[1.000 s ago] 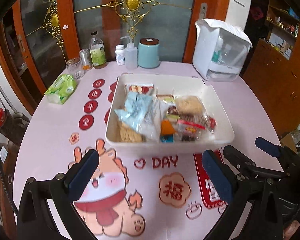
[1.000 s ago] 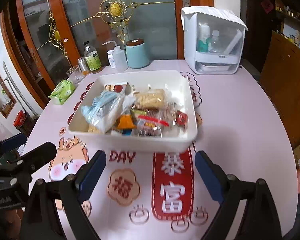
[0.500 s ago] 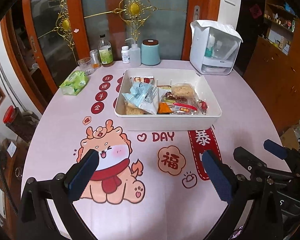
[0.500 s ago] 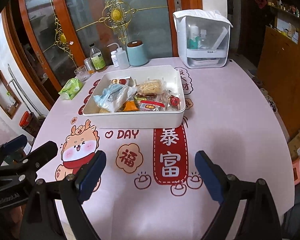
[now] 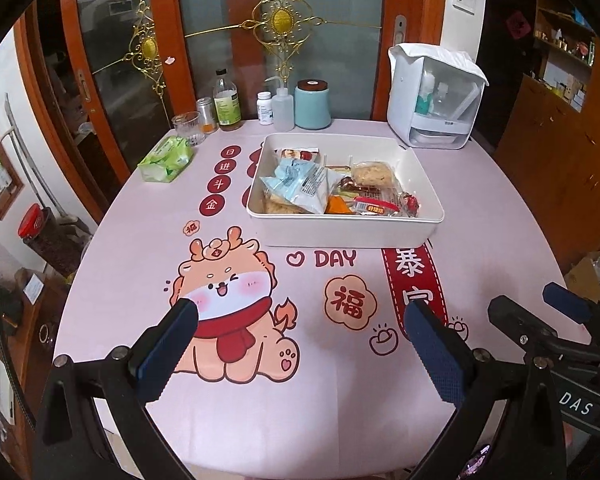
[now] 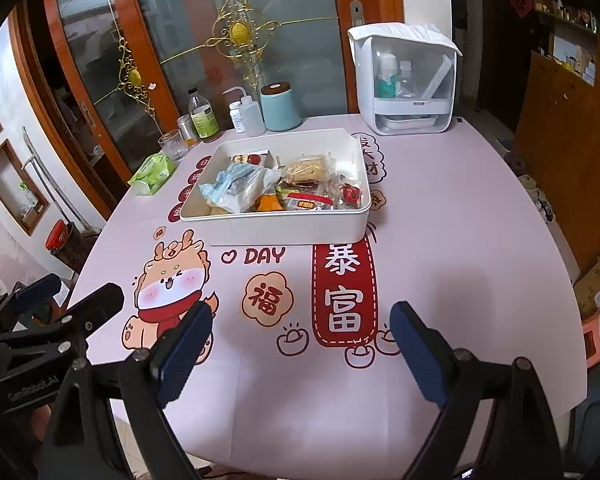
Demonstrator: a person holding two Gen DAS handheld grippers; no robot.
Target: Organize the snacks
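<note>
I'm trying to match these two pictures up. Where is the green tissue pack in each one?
Left wrist view: the green tissue pack lies at upper left, left of the white bin of snacks.
Right wrist view: the green tissue pack lies at left of centre, again left of the white bin.
Shared landmark: the teal canister standing behind the bin.
</note>
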